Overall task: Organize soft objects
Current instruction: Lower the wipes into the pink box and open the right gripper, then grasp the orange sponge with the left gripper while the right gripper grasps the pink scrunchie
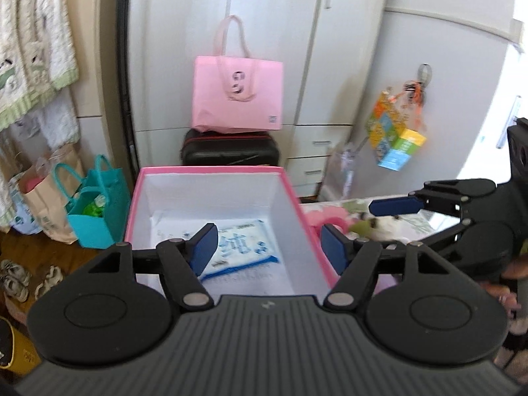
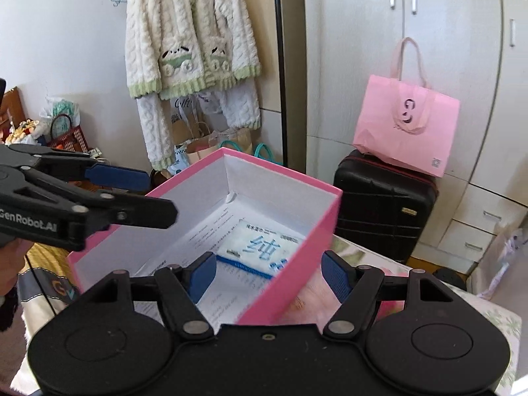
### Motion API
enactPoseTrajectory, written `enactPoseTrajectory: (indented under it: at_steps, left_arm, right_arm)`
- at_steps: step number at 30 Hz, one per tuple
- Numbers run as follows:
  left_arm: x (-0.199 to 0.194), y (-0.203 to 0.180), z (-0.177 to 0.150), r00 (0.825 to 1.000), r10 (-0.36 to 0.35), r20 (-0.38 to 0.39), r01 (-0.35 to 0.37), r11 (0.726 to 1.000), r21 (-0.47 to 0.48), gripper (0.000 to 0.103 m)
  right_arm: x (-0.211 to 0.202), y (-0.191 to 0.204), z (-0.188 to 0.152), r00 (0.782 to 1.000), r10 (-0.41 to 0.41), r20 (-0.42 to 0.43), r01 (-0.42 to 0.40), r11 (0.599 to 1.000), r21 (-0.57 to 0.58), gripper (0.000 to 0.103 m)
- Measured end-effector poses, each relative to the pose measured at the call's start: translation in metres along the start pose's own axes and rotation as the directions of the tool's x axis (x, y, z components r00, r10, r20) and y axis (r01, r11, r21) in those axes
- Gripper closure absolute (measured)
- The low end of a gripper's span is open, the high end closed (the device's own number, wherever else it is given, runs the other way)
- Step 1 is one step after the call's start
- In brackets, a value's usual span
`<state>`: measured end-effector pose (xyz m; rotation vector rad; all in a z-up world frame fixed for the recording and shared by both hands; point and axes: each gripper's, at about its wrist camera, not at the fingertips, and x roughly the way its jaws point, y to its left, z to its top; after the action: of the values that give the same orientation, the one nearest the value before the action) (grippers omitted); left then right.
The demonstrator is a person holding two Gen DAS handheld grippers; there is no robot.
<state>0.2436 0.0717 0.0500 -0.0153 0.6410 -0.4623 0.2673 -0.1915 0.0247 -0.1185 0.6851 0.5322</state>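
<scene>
Both grippers wait empty over the pink box

The left gripper (image 1: 267, 247) and right gripper (image 2: 269, 272) stand wide; the tissue pack (image 2: 264, 247) lies inside the pink box (image 2: 290, 270), probably because soft things are being collected there.

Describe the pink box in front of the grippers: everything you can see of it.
The pink box is rectangular, lidless and upright, seemingly stiff cardboard, pink outside and along the rim, white inside. It sits on a floral-print surface. Inside, flat on the bottom, lie printed paper sheets and on them a white-and-blue soft pack with large blue characters. A pink soft thing lies just outside its right wall. Neither gripper touches it; both hover open.
</scene>
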Motion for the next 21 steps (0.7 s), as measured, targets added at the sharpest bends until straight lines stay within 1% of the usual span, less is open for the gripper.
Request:
enactPoseTrajectory:
  at_steps: [2, 6, 9, 13, 16, 21]
  left_arm:
    - [-0.009, -0.006, -0.003, 1.0, -0.029, 0.002, 0.029, 0.999, 0.014, 0.035]
    - [-0.026, -0.022, -0.01, 0.994, -0.108, -0.014, 0.108, 0.993, 0.037, 0.034]
    - [-0.036, -0.034, -0.015, 0.978, -0.202, -0.049, 0.205, 0.977, 0.053, 0.034]
    - [-0.042, -0.054, -0.025, 0.95, -0.293, -0.103, 0.302, 0.95, 0.082, 0.034]
    - [-0.044, -0.071, -0.035, 0.94, -0.315, -0.127, 0.33, 0.936, 0.122, 0.034]
    - [-0.04, -0.1, -0.054, 0.921, -0.352, -0.169, 0.378, 0.913, 0.156, 0.034]
  right_arm:
    - [-0.018, -0.005, -0.007, 1.0, 0.002, 0.005, -0.002, 1.0, 0.011, 0.027]
    - [-0.058, -0.017, -0.026, 1.0, -0.016, 0.02, 0.015, 0.999, 0.03, 0.027]
    - [-0.084, -0.024, -0.042, 0.998, -0.053, 0.028, 0.051, 0.997, 0.056, 0.027]
    - [-0.117, -0.03, -0.065, 0.992, -0.122, 0.04, 0.118, 0.989, 0.084, 0.026]
    - [-0.136, -0.033, -0.085, 0.987, -0.156, 0.036, 0.152, 0.984, 0.093, 0.025]
    - [-0.147, -0.037, -0.118, 0.982, -0.186, -0.019, 0.187, 0.979, 0.081, 0.024]
